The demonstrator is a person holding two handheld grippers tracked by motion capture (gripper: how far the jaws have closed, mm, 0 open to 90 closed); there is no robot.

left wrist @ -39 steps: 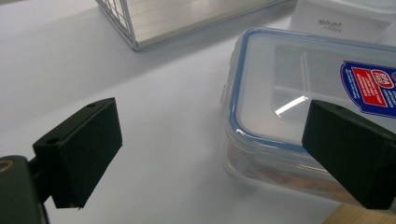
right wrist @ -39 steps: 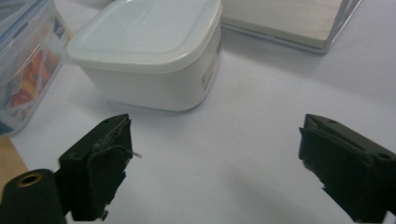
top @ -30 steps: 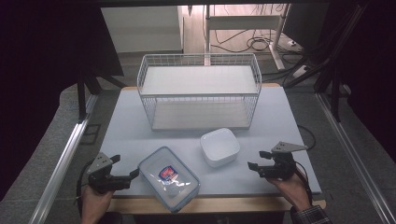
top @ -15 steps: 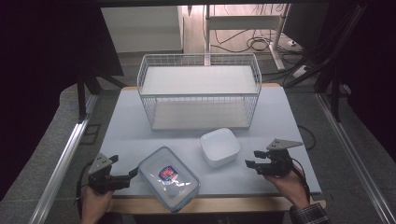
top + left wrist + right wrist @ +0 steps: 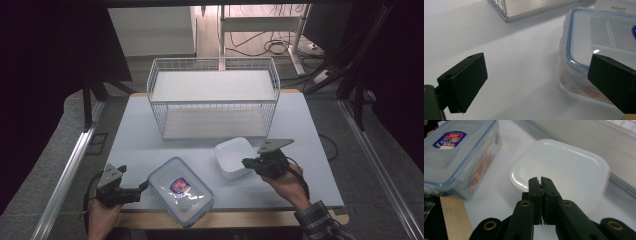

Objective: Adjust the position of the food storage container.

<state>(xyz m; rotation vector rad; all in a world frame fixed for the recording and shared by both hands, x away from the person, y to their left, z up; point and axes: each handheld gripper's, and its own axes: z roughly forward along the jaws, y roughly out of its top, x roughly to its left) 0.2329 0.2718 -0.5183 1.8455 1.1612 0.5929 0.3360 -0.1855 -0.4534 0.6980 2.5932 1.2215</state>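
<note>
White container (image 5: 234,157) edge – right hand-held gripper (image 5: 246,163), jaws just closed empty, beside it.

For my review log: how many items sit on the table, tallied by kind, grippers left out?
Clear lidded container with blue seal: 1
White square container: 1
White wire basket: 1
Total: 3

My right gripper (image 5: 246,163) has come in from the counter's right side to the edge of the white container (image 5: 232,156). Its jaws have just been closing and now meet, nothing between them.
</note>
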